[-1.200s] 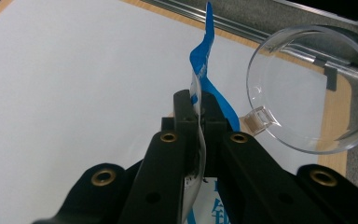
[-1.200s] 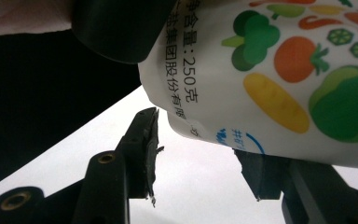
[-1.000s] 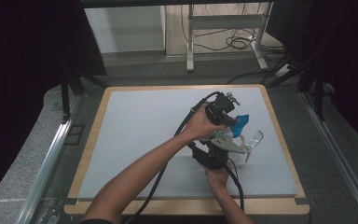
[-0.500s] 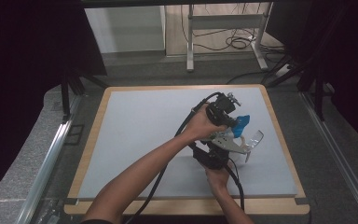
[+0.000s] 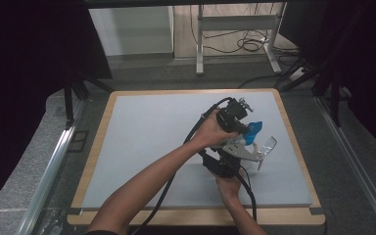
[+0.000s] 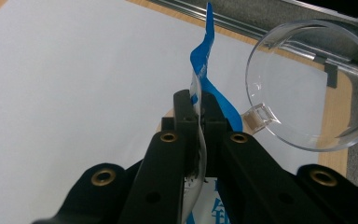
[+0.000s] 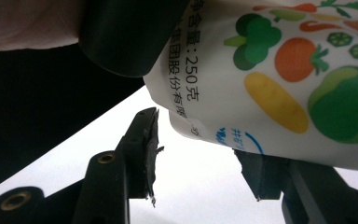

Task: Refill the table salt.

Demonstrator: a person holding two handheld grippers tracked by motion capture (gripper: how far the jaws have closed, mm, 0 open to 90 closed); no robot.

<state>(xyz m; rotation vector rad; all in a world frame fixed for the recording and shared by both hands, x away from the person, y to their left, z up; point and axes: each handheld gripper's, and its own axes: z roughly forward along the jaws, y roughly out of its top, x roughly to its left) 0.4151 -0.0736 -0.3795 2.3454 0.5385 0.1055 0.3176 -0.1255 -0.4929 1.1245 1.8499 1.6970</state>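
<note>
Two grippers are meeting over the white table (image 5: 142,147). Right gripper (image 7: 198,156), nearest: jaws standing half apart, pouch (image 7: 279,70) (vegetable print) hanging between them, grip unclear. Left gripper (image 6: 200,109): pinching the pouch's blue edge tight. Clear cup (image 6: 307,84) is lying just beyond.

on the white pouch (image 7: 270,84) in the right gripper view, a line of chinese print runs down beside the vegetable drawings, reading in part "含量:250克" and then "股份有限"; more blue print near its lower edge is too cut off to read. in the left gripper view, one partial blue character shows at the pouch's bottom
</note>
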